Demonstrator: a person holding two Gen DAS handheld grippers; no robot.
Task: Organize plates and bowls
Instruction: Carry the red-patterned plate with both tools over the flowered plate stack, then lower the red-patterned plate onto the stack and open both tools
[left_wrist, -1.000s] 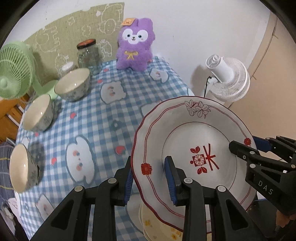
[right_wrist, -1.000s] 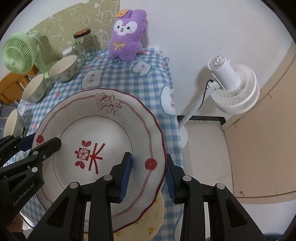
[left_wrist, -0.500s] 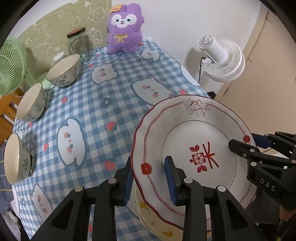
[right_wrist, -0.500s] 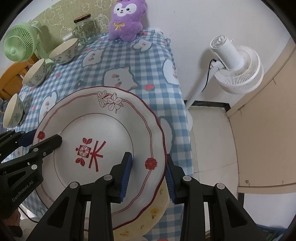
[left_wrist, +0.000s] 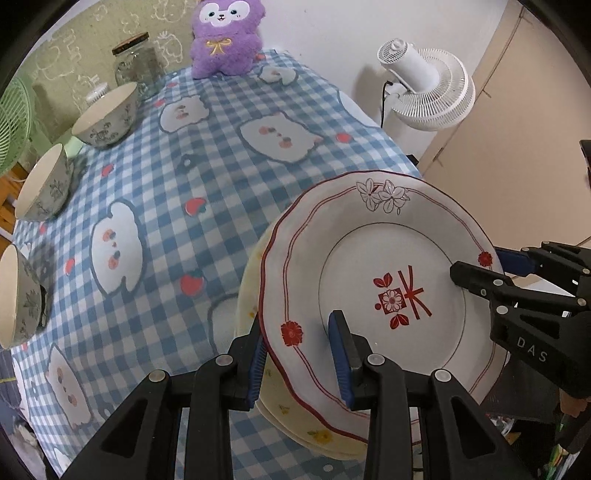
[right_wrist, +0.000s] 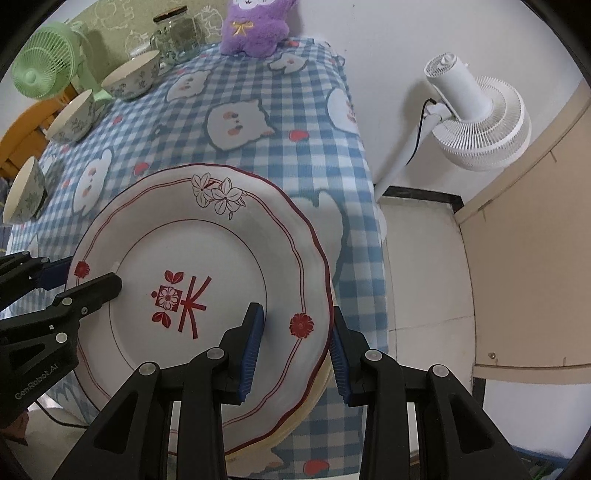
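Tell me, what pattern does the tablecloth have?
The tablecloth is blue and white checked, with white cartoon animals and small red strawberries; the left wrist view shows it best.

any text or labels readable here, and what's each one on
"DAS": on the right gripper, seen from the left wrist.
"GenRobot.AI": on the left gripper, seen from the right wrist.
The red mark in the middle of the plate looks like a stylised sign, not readable as a word.
Nothing else bears text.

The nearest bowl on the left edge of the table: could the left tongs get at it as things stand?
Probably not yet. The left tongs are shut on the rim of the red-trimmed plate, shared with the right tongs. The cloth toward the nearest bowl looks unobstructed, but the plate must be released first.
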